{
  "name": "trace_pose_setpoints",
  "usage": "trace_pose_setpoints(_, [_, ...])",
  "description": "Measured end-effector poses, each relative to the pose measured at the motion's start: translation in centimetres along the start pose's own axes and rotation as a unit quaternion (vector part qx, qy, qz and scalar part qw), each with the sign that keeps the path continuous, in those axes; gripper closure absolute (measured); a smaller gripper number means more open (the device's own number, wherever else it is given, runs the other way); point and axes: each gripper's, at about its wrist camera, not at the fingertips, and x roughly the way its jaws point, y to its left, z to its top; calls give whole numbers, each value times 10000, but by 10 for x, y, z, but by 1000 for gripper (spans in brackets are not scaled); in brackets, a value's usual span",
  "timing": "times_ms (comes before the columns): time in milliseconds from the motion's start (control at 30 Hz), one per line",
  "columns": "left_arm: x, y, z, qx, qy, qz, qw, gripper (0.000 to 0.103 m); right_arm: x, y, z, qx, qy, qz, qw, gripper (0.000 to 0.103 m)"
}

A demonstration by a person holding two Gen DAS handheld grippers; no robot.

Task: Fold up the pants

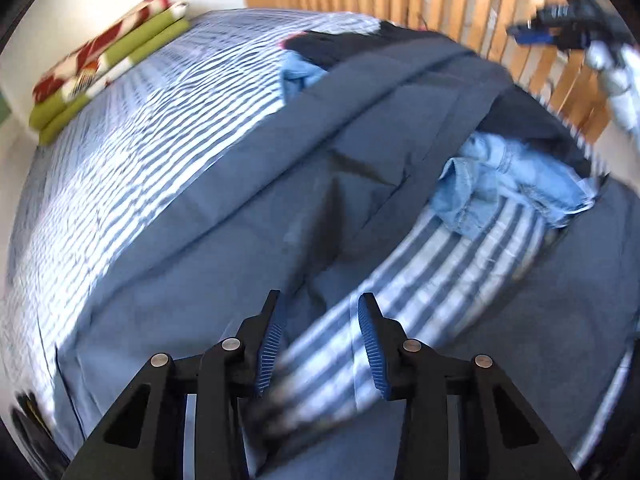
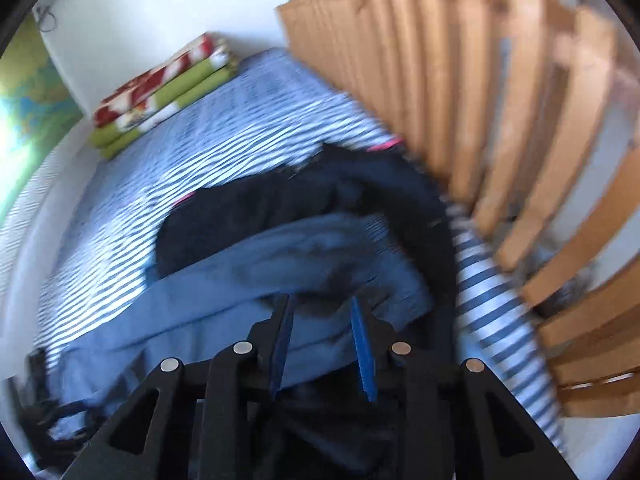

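lay spread across the striped bed (image 1: 132,128): slate-blue pants (image 1: 248,184), one leg running up toward the wooden slats (image 1: 448,4), the other lower right, striped sheet showing between them. bunched beside the pants on the right: light denim (image 1: 508,176), with a dark garment (image 1: 532,120) behind it. stacked at the far left corner of the bed: folded blankets (image 1: 108,60), red-white on green.

hovered over the crotch area: left tongs (image 1: 320,332), pads partly apart, nothing pinched between them, only pants and sheet seen below through motion blur. seen at upper right of the left view: right tongs (image 1: 560,32), blurred, over the slats.

in the right view: right tongs (image 2: 322,332) narrowly parted, over a fold of the pants (image 2: 256,292); blue cloth seen in the gap, pads not pressing on it as far as could be told. beyond it: dark garment (image 2: 280,208) heaped on the bed (image 2: 208,148), blankets (image 2: 160,92) by the wall, slats (image 2: 460,100) to the right.
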Motion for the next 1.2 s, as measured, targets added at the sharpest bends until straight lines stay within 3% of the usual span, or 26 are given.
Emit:
trace_pose_setpoints(133, [30, 1, 9, 38, 226, 316, 9992, 61, 22, 43, -16, -857, 417, 114, 9954, 76])
trace_pose_setpoints(233, [33, 12, 6, -152, 229, 171, 9995, 62, 37, 75, -25, -1492, 525, 72, 9874, 75])
trace_pose_setpoints(333, [46, 13, 2, -20, 449, 258, 9987, 63, 61, 96, -30, -1858, 756, 75, 9796, 62])
trace_pose_setpoints(367, [50, 13, 0, -13, 514, 274, 9983, 68, 69, 100, -31, -1929, 830, -10, 9777, 62])
trace_pose_setpoints(400, [55, 14, -2, -55, 577, 272, 9979, 83, 76, 103, -35, -1996, 900, -147, 9756, 62])
trace_pose_setpoints(433, [57, 16, -3, -134, 593, 211, 9979, 88, 81, 105, -38, -2052, 939, -247, 9739, 63])
trace_pose_setpoints(467, [57, 16, -2, -181, 552, 163, 9982, 92, 84, 106, -41, -2121, 954, -295, 9721, 66])
trace_pose_setpoints(500, [55, 17, -4, -235, 527, 167, 9982, 100, 84, 107, -46, -2214, 928, -352, 9701, 84])
trace_pose_setpoints(533, [51, 18, -4, -331, 490, 130, 9982, 100, 82, 107, -49, -2266, 922, -390, 9688, 103])
trace_pose_setpoints(700, [22, 17, -12, -429, 215, -52, 9988, 100, 52, 109, -60, -2543, 527, -484, 9645, 103])
trace_pose_setpoints(833, [-4, 12, -20, -469, 47, -210, 9987, 101, 21, 94, -57, -2253, 325, -467, 9726, 103])
trace_pose_setpoints(1000, [-25, -15, -39, -19, 2, -176, 9998, 100, -9, 71, -55, -2073, 119, -293, 9778, 103])
trace_pose_setpoints(1067, [-25, -27, -44, 85, 50, -125, 9999, 100, -3, 65, -43, -1761, 302, 19, 9839, 99])
trace_pose_setpoints(1133, [-24, -27, -44, 17, 22, -135, 9999, 100, 8, 67, -35, -1550, 480, 402, 9859, 70])
trace_pose_setpoints(1200, [-24, -22, -42, -141, -10, -186, 9997, 100, 27, 85, -32, -1719, 489, 347, 9833, 63])
